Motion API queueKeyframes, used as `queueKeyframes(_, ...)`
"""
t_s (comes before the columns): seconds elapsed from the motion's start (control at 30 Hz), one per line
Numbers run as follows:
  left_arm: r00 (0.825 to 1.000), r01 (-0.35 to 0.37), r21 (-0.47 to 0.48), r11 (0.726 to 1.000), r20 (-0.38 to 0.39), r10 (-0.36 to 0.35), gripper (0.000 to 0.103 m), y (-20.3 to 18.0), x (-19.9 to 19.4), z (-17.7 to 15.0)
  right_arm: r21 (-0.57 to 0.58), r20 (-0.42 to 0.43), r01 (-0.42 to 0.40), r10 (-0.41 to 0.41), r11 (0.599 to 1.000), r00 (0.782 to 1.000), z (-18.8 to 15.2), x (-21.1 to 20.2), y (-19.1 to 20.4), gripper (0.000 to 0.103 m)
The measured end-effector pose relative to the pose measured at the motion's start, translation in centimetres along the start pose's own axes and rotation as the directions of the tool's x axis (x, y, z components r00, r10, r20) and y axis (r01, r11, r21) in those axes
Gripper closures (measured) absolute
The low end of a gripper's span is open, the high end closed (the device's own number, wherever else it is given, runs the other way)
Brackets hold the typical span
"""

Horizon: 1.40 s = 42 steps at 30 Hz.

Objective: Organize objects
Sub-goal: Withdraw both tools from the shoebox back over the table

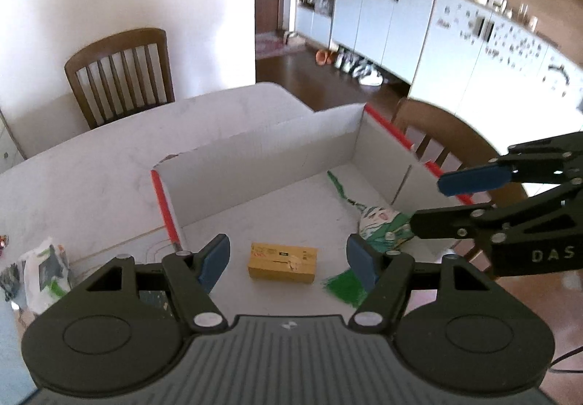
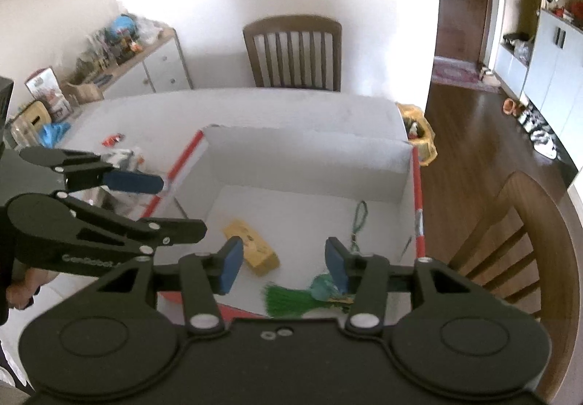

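Yellow cardboard marks the small box (image 1: 282, 262) lying flat on the floor of the white carton (image 1: 262, 153), which stands on the pale table (image 1: 91, 179). In the left wrist view it sits below and between the pads of the left gripper (image 1: 288, 257), clear of both, its long axis running across the picture from one pad toward the other; that gripper's jaws stand apart and empty. From the right wrist view the same yellow box (image 2: 251, 248) lies aslant, its long axis running from upper left to lower right, just beside the left pad of the right gripper (image 2: 284, 264). A green tassel ornament (image 2: 309, 295) lies near the carton's near wall, under the right pad, fringe spread to the left and its thin cord (image 2: 359, 219) trailing away toward the far wall. The right gripper's jaws stand apart too, nothing pressed between them. A wooden chair (image 2: 293, 51) stands at the table's far side.
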<state>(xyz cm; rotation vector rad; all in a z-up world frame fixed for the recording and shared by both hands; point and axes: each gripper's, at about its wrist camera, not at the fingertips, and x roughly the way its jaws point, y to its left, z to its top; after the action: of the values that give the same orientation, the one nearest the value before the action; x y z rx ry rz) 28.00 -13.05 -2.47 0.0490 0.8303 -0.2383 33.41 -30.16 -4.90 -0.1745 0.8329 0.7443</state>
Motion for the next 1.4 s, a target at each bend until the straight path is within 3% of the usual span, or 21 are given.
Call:
queueKeyframes(0.1,0.999,0.000,-0.006,1.000,0.038,0.000,0.026,0.4,-1.6,-0.8,-0.001,0.031,-0.008,0.008,1.000,0.999,-0.1,-0.9,1.0,0.047)
queueKeyframes(0.17,0.998,0.001,-0.016,1.000,0.061,0.000,0.024,0.9,-2.8,-1.3,-0.008,0.056,-0.014,0.015,1.000,0.998,-0.1,-1.4,1.8,0.037)
queueKeyframes(0.3,0.996,-0.013,-0.030,0.999,0.084,0.015,0.018,2.0,-4.7,-2.4,-0.013,0.090,-0.027,0.028,1.000,0.996,-0.2,-2.1,3.7,0.033)
queueKeyframes(0.43,0.994,-0.008,-0.062,0.998,0.111,0.015,0.017,3.8,-6.7,-4.0,-0.019,0.118,-0.032,0.034,0.999,0.992,-0.2,-2.2,5.4,0.023)
queueKeyframes(0.73,0.987,-0.066,-0.119,0.991,0.140,0.083,0.005,8.2,-10.2,-6.9,-0.050,0.159,-0.038,0.046,0.998,0.986,-0.4,-1.9,10.1,0.005)
queueKeyframes(1.1,0.970,-0.136,-0.187,0.973,0.173,0.169,0.000,14.4,-13.6,-10.8,-0.113,0.186,-0.050,0.070,0.992,0.980,-0.6,-0.5,15.6,0.002)
queueKeyframes(1.27,0.970,-0.139,-0.218,0.966,0.164,0.177,0.000,17.1,-14.2,-12.6,-0.143,0.198,-0.034,0.063,0.989,0.978,-0.8,0.8,18.0,0.001)
queueKeyframes(1.4,0.974,-0.149,-0.223,0.963,0.136,0.182,0.000,18.8,-14.0,-14.4,-0.176,0.132,-0.036,0.059,0.984,0.990,-1.3,2.8,20.5,0.001)
